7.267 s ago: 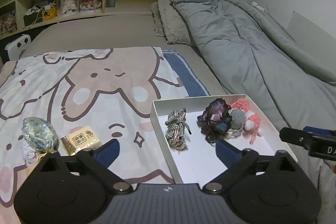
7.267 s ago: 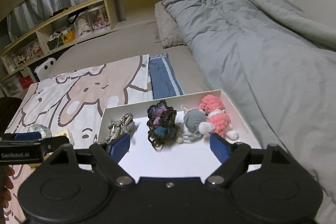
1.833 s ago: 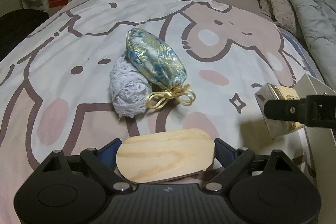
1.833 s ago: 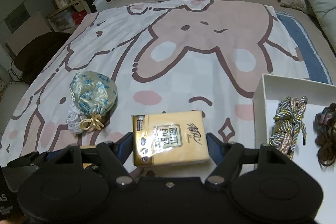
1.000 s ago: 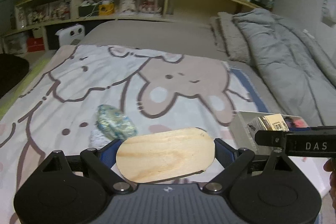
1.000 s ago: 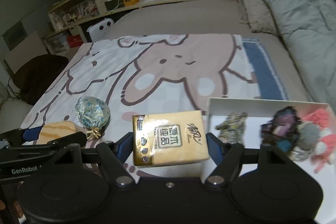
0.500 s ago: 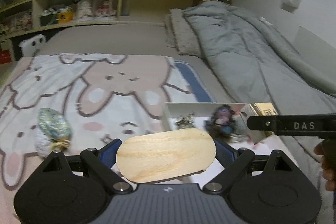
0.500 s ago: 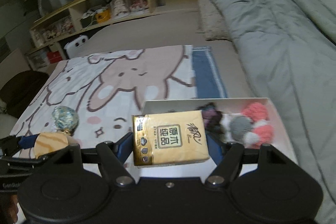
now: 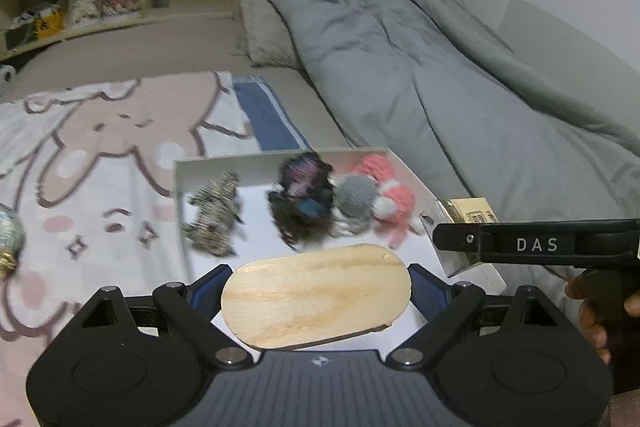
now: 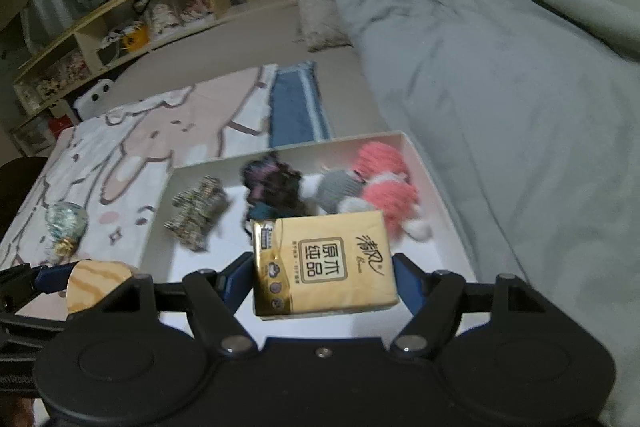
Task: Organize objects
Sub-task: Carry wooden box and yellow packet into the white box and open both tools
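Your left gripper (image 9: 316, 297) clamps the oval wooden board (image 9: 316, 301) flat between its blue pads, and your right gripper (image 10: 323, 267) is closed on the golden tissue pack (image 10: 324, 263). Both hang over the near end of the white box (image 10: 424, 163) on the bed. Along the box's far wall lie a braided cord (image 10: 196, 207) at left, a dark yarn bundle (image 10: 274, 189) in the middle, and grey and pink knitted toys (image 10: 376, 183) at right.

My left gripper (image 9: 316, 301) clamps an oval wooden board (image 9: 316, 297); my right gripper (image 10: 325, 269) pinches a tissue pack (image 10: 324, 263); both tilt downward, side by side.
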{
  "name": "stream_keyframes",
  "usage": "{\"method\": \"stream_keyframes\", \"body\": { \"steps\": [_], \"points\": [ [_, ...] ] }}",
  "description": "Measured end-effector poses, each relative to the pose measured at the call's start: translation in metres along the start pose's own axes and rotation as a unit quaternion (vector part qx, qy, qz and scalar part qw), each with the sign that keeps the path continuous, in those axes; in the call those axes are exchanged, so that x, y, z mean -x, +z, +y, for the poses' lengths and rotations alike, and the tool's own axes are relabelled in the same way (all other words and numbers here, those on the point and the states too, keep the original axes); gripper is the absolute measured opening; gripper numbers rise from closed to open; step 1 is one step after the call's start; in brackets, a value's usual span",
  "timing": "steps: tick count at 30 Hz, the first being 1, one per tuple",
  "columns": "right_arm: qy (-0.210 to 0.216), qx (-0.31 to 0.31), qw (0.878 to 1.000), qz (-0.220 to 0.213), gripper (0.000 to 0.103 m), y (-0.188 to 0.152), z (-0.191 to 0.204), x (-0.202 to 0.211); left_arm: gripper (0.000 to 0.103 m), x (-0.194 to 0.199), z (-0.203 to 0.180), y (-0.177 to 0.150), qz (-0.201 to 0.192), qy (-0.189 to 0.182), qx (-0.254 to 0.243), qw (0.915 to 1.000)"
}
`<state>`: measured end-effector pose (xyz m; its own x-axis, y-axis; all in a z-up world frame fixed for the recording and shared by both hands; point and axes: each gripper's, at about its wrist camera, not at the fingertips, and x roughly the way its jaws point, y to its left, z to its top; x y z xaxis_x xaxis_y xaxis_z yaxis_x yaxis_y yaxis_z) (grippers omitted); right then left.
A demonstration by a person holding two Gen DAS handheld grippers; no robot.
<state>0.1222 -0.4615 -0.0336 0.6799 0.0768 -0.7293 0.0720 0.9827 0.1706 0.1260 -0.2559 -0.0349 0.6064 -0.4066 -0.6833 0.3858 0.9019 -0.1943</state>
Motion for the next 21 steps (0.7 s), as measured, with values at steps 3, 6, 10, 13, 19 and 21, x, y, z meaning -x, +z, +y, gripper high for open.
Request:
{"method": "stream_keyframes", "body": {
  "steps": [3, 6, 10, 13, 19, 21],
  "points": [
    [0.005, -0.011, 1.000, 0.006, 0.074, -0.006, -0.016, -0.006, 0.092, -0.018, -0.006, -0.004, 0.021, -0.010, 0.021, 0.9995],
    [0.003, -0.019, 1.000, 0.014, 0.074, -0.013, -0.027, -0.014, 0.092, -0.035, -0.010, -0.009, 0.039, -0.012, 0.034, 0.9986],
    [0.000, -0.019, 0.999, 0.031, 0.074, -0.020, -0.038, -0.029, 0.092, -0.054, -0.020, -0.017, 0.060, -0.010, 0.031, 0.9977],
    [-0.004, -0.021, 0.999, 0.043, 0.074, -0.025, -0.043, -0.039, 0.092, -0.067, -0.023, -0.021, 0.076, -0.011, 0.040, 0.9962],
    [-0.010, -0.031, 0.998, 0.054, 0.074, -0.030, -0.058, -0.048, 0.092, -0.084, -0.030, -0.025, 0.093, -0.013, 0.053, 0.9941],
    [-0.013, -0.032, 0.998, 0.056, 0.074, -0.030, -0.061, -0.050, 0.092, -0.087, -0.032, -0.024, 0.095, -0.014, 0.056, 0.9938]
  ]
}}
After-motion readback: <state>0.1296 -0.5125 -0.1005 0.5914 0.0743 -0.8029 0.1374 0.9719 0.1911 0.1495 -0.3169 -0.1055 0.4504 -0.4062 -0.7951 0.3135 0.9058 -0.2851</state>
